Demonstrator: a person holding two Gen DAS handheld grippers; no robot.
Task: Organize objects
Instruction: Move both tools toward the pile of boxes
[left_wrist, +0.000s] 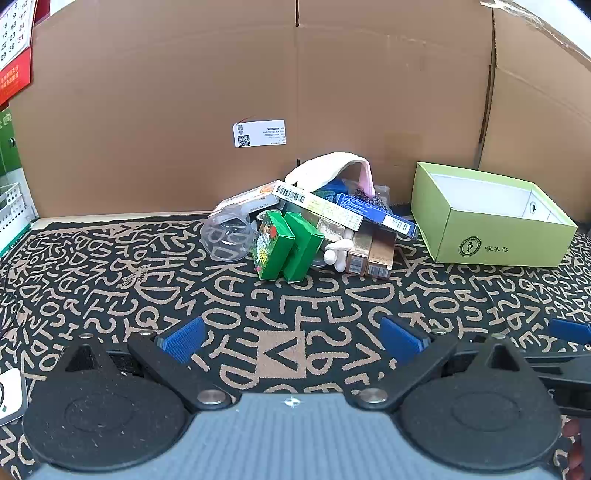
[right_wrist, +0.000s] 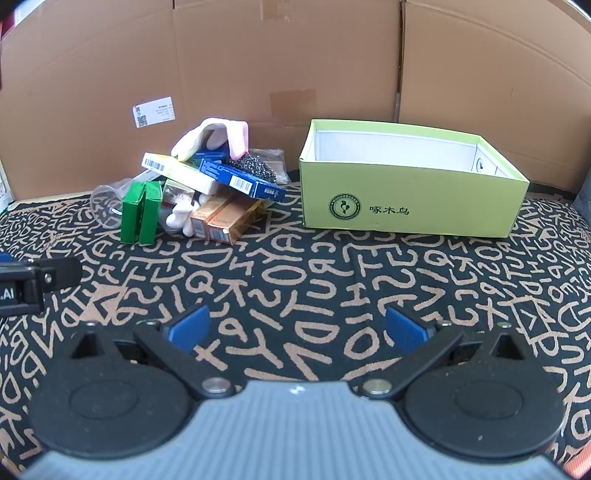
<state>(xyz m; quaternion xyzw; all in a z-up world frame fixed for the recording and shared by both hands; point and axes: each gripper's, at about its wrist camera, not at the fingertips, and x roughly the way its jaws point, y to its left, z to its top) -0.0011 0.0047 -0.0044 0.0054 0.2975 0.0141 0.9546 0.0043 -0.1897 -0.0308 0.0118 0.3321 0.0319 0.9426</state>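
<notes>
A heap of small things lies against the cardboard wall: two green cartons, a clear plastic cup on its side, brown cartons, a blue box, a white barcode box, a steel scourer and a white glove. To the right stands an open light-green box, its inside white and bare. My left gripper and right gripper hover open over the patterned mat, well short of the heap, nothing between their blue pads.
A black mat with tan letters covers the surface. Tall cardboard sheets wall the back and right. A white basket and a red calendar are at the far left. The left gripper's body shows at the right wrist view's left edge.
</notes>
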